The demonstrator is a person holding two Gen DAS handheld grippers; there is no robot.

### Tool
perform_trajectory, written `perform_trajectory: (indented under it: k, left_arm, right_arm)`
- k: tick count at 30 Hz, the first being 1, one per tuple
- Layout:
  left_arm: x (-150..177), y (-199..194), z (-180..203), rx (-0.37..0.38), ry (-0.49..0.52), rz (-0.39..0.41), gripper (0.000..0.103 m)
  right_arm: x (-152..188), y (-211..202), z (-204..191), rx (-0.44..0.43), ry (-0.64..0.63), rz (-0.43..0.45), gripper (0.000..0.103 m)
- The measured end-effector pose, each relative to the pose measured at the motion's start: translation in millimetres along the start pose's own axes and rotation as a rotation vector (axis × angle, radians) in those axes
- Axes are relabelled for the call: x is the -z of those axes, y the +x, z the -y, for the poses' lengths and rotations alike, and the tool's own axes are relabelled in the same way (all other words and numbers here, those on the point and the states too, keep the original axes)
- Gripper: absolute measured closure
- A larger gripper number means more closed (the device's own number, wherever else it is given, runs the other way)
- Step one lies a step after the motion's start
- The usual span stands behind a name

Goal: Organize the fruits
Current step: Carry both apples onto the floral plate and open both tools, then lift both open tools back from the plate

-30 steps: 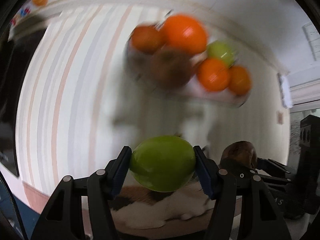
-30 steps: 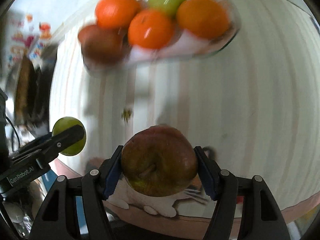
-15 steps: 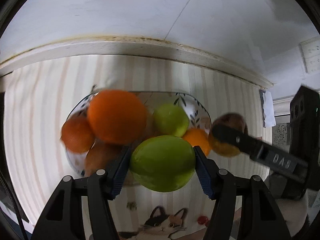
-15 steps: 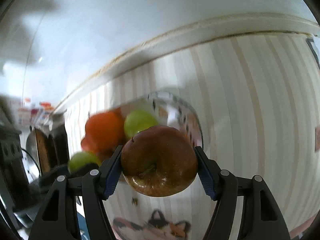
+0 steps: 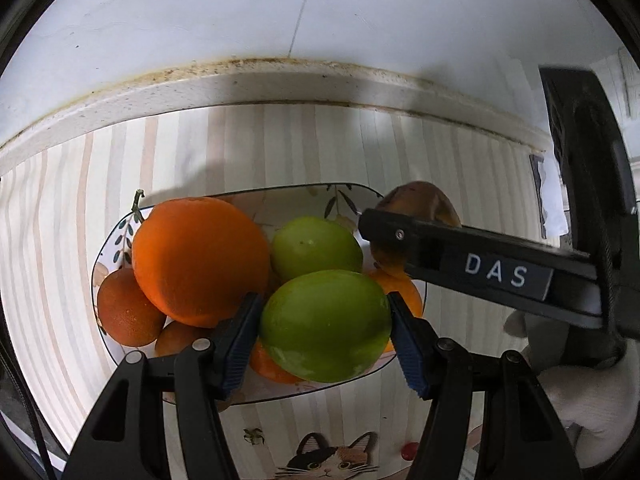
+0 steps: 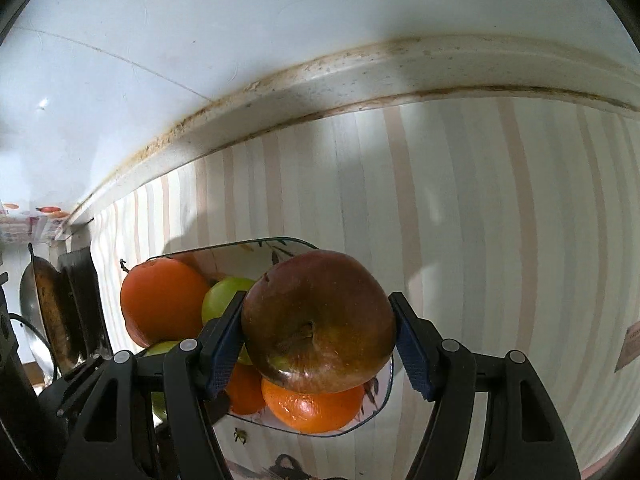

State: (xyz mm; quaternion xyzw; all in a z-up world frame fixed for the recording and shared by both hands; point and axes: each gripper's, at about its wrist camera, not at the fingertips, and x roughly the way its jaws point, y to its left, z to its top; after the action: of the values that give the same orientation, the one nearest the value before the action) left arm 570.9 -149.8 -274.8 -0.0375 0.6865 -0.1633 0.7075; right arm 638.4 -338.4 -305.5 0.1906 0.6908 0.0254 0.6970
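My left gripper (image 5: 325,330) is shut on a green apple (image 5: 326,326) and holds it over the near side of a leaf-patterned fruit bowl (image 5: 120,240). The bowl holds a large orange (image 5: 200,260), smaller oranges (image 5: 128,312) and another green apple (image 5: 316,248). My right gripper (image 6: 318,334) is shut on a dark red apple (image 6: 318,322) above the bowl's right side (image 6: 384,392); it also shows in the left wrist view (image 5: 424,204) behind the right gripper's finger (image 5: 476,264).
The bowl stands on a striped tablecloth (image 5: 280,148) with a cat print (image 5: 328,460) at the near edge. A white wall (image 5: 320,12) rises just behind the table. A wok and dark pans (image 6: 52,312) stand at the far left.
Both grippers have swung from looking down at the table to facing the bowl and moved closer over it, each still holding its apple.
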Motion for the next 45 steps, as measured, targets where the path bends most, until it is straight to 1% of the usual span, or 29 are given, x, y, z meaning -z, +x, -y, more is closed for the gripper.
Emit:
perform_trajectory:
  k: [2,5,9,14,15,17,21,27,28,30,33,36,37,38,40,41,42,45]
  left_arm:
    - [-0.4,2.4,3.7,-0.017,0.000,0.001,0.042]
    - [-2.6,3.9,9.0,-0.038,0.009,0.008,0.042]
    - [-4.9,4.2,10.3,-0.045,-0.004,0.000,0.042]
    - [-3.9,4.0,10.4,-0.051,-0.027,-0.006,0.042]
    - [-3.3,3.3,9.6,-0.049,-0.036,-0.006,0.042]
    - [-2.2,0.3,8.2,-0.051,-0.047,0.006,0.042]
    - [1.8,-10.3,1.3,-0.032,-0.070,0.022,0.042]
    - [9.2,-26.7,-7.4,-0.014,-0.090,0.047,0.041]
    - [11.2,-30.5,-9.3,-0.007,-0.095,0.055,0.040]
    - [15.7,-40.5,-12.7,0.007,-0.101,0.077,0.035]
    - [24.0,-53.4,-20.4,-0.001,-0.116,0.111,0.033]
    - [36.9,-65.5,-30.7,-0.049,-0.134,0.154,0.025]
    - [40.8,-67.0,-33.5,-0.066,-0.137,0.167,0.019]
    - [47.2,-69.4,-37.8,-0.088,-0.141,0.182,0.016]
    - [61.1,-68.7,-43.3,-0.128,-0.149,0.201,0.016]
    - [69.3,-66.9,-46.2,-0.158,-0.151,0.205,0.016]
    - [77.0,-63.8,-48.8,-0.184,-0.150,0.204,0.016]
    - [101.8,-59.3,-58.4,-0.245,-0.167,0.201,0.016]
  right_arm:
    - [-5.0,6.2,-5.4,0.006,-0.008,-0.015,0.032]
    - [-9.0,13.6,-9.9,0.000,-0.019,-0.044,0.027]
    - [-11.8,20.0,-14.8,0.022,-0.039,-0.062,0.026]
    - [-11.3,21.8,-14.9,0.016,-0.035,-0.067,0.025]
    - [-11.0,20.8,-14.5,0.012,-0.030,-0.066,0.021]
    - [-10.3,17.3,-13.1,0.001,-0.022,-0.055,0.014]
    - [-7.1,8.3,-10.2,-0.004,-0.016,-0.043,0.011]
    - [-1.6,-4.0,-9.0,-0.010,-0.005,-0.009,0.010]
    - [-0.4,-6.6,-8.9,-0.009,-0.003,-0.002,0.010]
    - [3.9,-16.0,-9.6,0.001,-0.004,0.032,0.010]
    - [11.6,-27.7,-10.8,0.017,-0.002,0.075,0.009]
    - [27.1,-43.3,-17.4,0.064,-0.028,0.136,0.009]
    - [34.0,-49.3,-20.0,0.088,-0.037,0.160,0.009]
    - [41.0,-54.5,-22.4,0.107,-0.046,0.182,0.009]
    - [60.2,-63.4,-28.3,0.154,-0.069,0.235,0.007]
    - [69.3,-64.6,-29.3,0.175,-0.072,0.251,0.006]
    - [80.2,-64.0,-28.7,0.179,-0.066,0.261,0.006]
    - [106.9,-56.1,-20.9,0.152,-0.026,0.250,0.006]
